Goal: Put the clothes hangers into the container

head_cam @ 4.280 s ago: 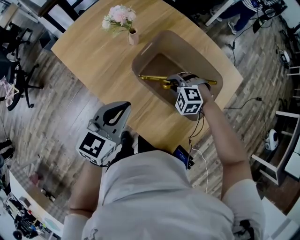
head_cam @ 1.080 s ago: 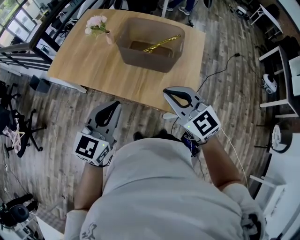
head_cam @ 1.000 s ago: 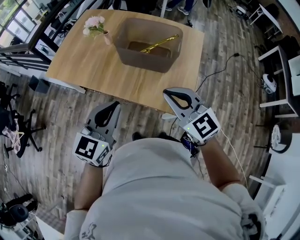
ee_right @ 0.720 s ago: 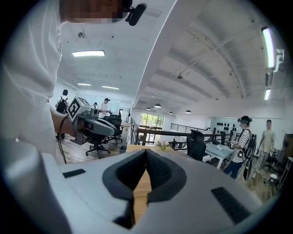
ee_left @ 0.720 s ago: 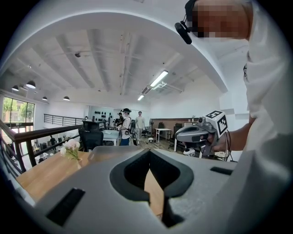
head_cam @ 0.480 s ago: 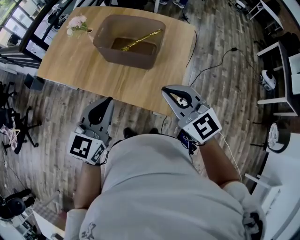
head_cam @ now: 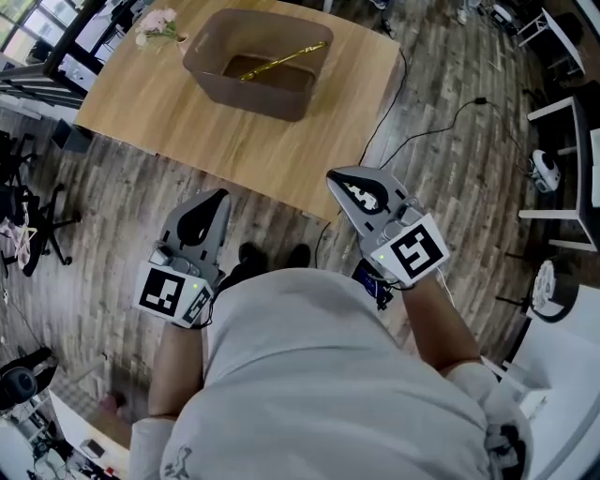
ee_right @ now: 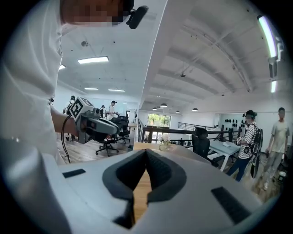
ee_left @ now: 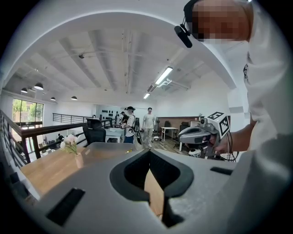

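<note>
A brown container (head_cam: 215, 68) stands on the wooden table (head_cam: 159, 112) at the top of the head view. One gold clothes hanger (head_cam: 281, 60) lies slanted inside it. My left gripper (head_cam: 223, 194) and right gripper (head_cam: 332, 175) hang over the floor close to my body, short of the table's near edge. Both are shut with nothing between their fingers. In the left gripper view the left gripper (ee_left: 149, 153) has its tips touching, and the right gripper (ee_left: 201, 134) shows off to the side. In the right gripper view the right gripper (ee_right: 145, 152) is likewise closed, with the left gripper (ee_right: 94, 121) visible.
A small vase of pink flowers (head_cam: 157, 25) stands at the table's far left corner. A black cable (head_cam: 441, 127) runs over the wooden floor to the right of the table. Office chairs (head_cam: 26, 211) are at the left, white furniture (head_cam: 567, 112) at the right. People (ee_left: 148, 124) stand far off.
The right gripper has let go of the gold hanger, which now lies in the container, and has drawn back to my body. The table has slid farther away in the view.
</note>
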`<state>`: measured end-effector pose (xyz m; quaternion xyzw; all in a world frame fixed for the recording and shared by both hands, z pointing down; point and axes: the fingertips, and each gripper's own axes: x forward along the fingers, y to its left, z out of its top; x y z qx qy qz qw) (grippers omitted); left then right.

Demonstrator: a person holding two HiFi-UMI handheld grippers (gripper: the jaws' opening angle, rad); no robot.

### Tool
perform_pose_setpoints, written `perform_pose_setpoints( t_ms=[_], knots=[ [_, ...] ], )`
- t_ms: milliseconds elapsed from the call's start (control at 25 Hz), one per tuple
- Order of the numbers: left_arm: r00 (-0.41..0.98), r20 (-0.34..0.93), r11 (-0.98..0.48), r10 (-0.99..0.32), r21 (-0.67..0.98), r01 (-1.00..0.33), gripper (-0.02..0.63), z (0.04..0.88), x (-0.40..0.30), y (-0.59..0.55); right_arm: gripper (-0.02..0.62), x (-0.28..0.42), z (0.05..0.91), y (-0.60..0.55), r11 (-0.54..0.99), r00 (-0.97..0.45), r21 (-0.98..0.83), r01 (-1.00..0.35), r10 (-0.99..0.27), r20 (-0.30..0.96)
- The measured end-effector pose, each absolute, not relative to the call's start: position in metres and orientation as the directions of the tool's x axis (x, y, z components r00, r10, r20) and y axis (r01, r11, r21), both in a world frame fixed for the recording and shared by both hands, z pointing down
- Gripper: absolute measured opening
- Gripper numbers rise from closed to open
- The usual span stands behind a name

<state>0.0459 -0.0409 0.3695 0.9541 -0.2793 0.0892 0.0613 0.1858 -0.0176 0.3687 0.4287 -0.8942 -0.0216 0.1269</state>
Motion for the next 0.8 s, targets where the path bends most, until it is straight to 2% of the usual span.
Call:
perform_pose_setpoints(
  t_ms=[480,800],
  knots=[
    [0.857,0.226,-0.870,-0.462,0.073,-0.488,0.006,0.375,0.040,-0.013,0.005,0.159,0.380,0.020,0.619,-0.590,0.105,-0.778,-0.779,0.214],
    [0.871,0.223,-0.883,-0.438,0.075,-0.463,0.006,0.371,-0.006,0.017,0.005,0.112,0.375,0.052,0.601,-0.573,0.103,-0.793,-0.792,0.210]
  ],
)
